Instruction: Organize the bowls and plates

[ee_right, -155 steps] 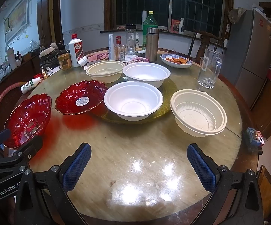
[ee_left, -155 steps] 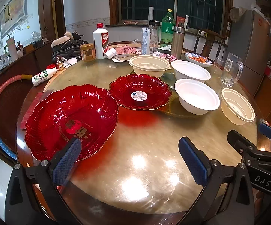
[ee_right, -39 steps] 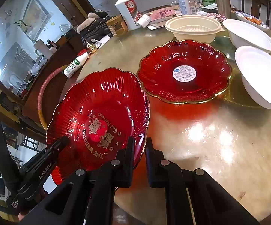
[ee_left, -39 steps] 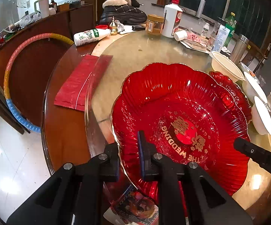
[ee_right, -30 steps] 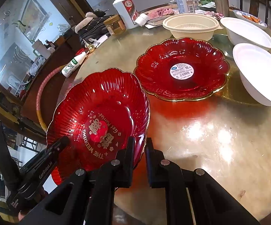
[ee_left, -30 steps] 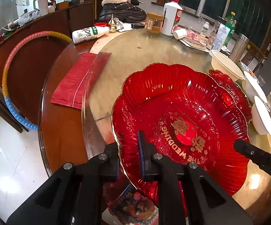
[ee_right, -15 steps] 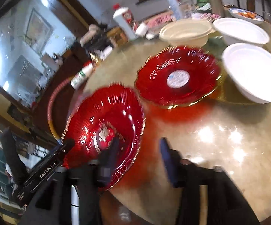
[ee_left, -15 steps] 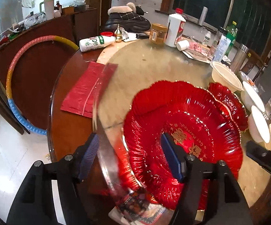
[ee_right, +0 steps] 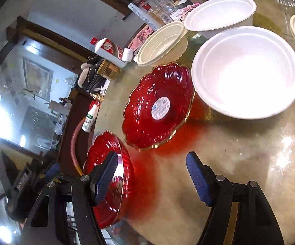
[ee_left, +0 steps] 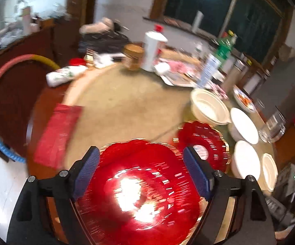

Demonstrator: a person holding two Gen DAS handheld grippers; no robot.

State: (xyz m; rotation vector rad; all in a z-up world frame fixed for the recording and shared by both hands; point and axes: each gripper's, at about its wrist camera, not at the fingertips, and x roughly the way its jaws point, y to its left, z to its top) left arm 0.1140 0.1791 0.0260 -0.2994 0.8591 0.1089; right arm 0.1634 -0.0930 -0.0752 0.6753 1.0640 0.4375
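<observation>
though motion-blurred, left gripper (ee_left: 141,175) opening above red plate (ee_left: 139,192) (nothing gripped), right gripper (ee_right: 151,178) opening, empty

1. The near red scalloped plate (ee_left: 139,194) looks like glossy, translucent ribbed plastic with a thin gilt rim; a bright glare sits on its middle.
2. The far red scalloped plate (ee_right: 159,106) has the same shiny ribbed finish and gold edge, with a matt white paper sticker (ee_right: 160,109) at its centre.
3. The large white round bowl (ee_right: 247,71) is smooth and softly matt, like foam or paper pulp.
4. The cream ribbed bowl (ee_right: 161,45) looks like thin, semi-gloss plastic.
5. The round tabletop (ee_right: 239,153) is polished and mirror-glossy, throwing back lamp glare and a red tint.
6. Each gripper's pads (ee_right: 196,177) are blue, finely textured rubber on matt black plastic arms.
</observation>
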